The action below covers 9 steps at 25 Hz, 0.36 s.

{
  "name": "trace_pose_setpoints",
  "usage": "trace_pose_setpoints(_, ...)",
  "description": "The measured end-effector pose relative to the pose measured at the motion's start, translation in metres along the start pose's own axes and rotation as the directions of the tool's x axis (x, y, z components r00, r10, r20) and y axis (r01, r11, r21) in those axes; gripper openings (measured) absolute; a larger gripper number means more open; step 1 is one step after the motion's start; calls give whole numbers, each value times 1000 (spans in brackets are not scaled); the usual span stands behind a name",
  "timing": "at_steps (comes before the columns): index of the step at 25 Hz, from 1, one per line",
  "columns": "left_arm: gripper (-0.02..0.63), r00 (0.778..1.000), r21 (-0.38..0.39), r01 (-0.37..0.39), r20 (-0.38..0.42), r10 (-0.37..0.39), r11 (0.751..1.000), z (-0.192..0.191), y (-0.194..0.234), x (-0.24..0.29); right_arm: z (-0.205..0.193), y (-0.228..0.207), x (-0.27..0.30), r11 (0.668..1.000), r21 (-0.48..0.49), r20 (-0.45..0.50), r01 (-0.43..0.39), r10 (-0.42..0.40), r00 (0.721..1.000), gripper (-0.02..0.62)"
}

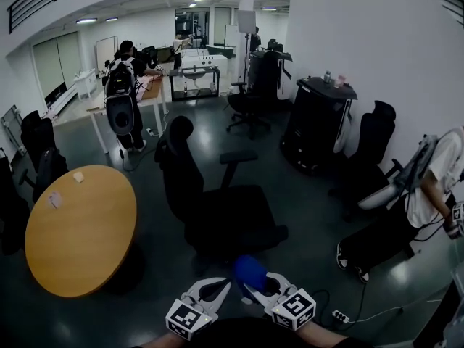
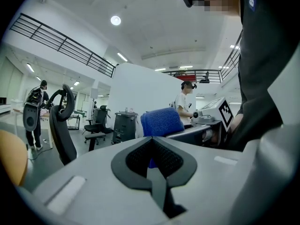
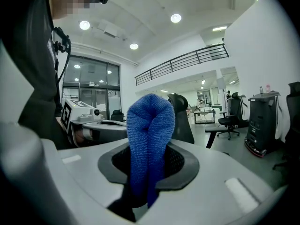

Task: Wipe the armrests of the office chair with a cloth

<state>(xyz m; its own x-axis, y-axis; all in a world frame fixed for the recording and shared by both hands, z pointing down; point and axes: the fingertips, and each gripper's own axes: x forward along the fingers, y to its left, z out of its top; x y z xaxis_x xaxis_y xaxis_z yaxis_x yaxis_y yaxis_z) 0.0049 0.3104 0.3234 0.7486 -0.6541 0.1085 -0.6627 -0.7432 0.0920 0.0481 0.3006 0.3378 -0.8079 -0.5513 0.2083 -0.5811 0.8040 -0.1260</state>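
A black office chair [image 1: 217,212] stands in the middle of the floor, just ahead of both grippers. One of its armrests [image 1: 238,156] sticks up on a post at its far side. My right gripper [image 1: 255,285] is shut on a folded blue cloth [image 1: 250,270], which stands up between its jaws [image 3: 150,135]. My left gripper [image 1: 210,291] is beside it at the left, shut with nothing in it. In the left gripper view the blue cloth [image 2: 161,122] shows just past the closed jaws. The chair's backrest [image 3: 182,118] and armrest [image 3: 215,130] lie behind the cloth.
A round wooden table [image 1: 80,230] stands at the left. At the right a person [image 1: 428,194] bends near another black chair [image 1: 373,140], beside a black cabinet [image 1: 319,125]. A person with a backpack [image 1: 122,100] stands at a desk further back. A power strip [image 1: 339,315] lies on the floor.
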Motion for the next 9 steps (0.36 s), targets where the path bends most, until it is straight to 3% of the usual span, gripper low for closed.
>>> trace_pose_setpoints(9,20,1000,-12,-6,-3,6,1000,-5,-5,2,-10,-4,-5,1000,12,-22,6,-6,1000,114)
